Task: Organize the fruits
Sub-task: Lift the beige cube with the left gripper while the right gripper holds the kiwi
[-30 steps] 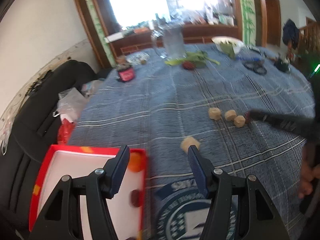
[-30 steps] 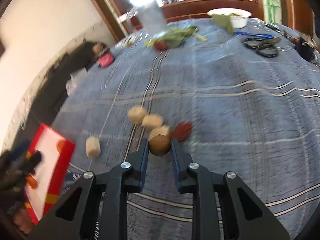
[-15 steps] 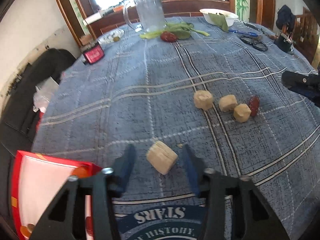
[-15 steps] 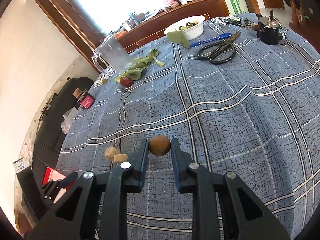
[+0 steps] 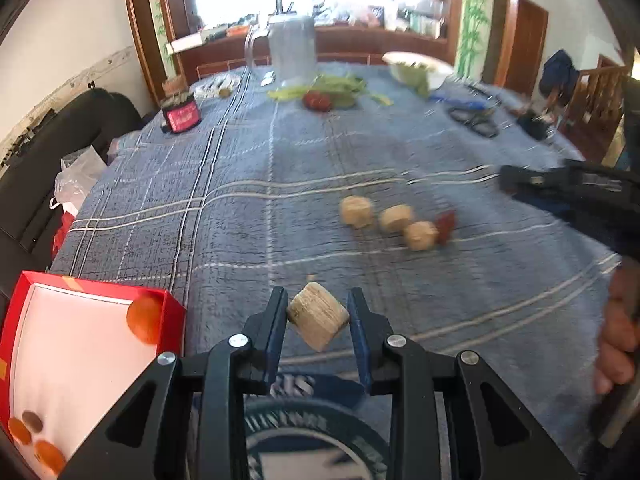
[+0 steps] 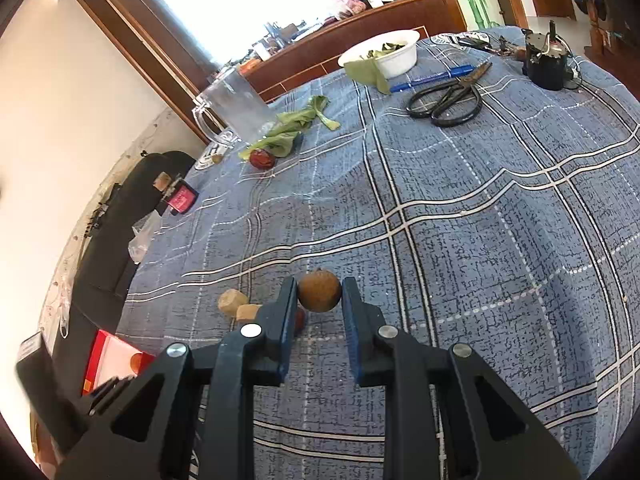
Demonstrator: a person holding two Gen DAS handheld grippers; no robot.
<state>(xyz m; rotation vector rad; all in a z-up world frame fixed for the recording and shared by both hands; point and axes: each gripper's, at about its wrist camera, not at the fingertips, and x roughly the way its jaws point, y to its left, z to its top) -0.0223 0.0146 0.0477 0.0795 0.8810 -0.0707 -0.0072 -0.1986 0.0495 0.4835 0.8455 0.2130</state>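
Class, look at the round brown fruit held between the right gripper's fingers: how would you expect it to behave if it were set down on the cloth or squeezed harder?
The round brown fruit looks nearly spherical, so it would probably roll once released. The right gripper touches it only at two small spots, so it may slip. Its rind looks dry and probably firm.

Motion blur smears the far table's bowl point(image 5: 416, 70) and scissors point(image 5: 474, 122), the red box point(image 5: 96, 356) runs off the left edge, and the right gripper point(image 5: 568, 192) exits frame right.
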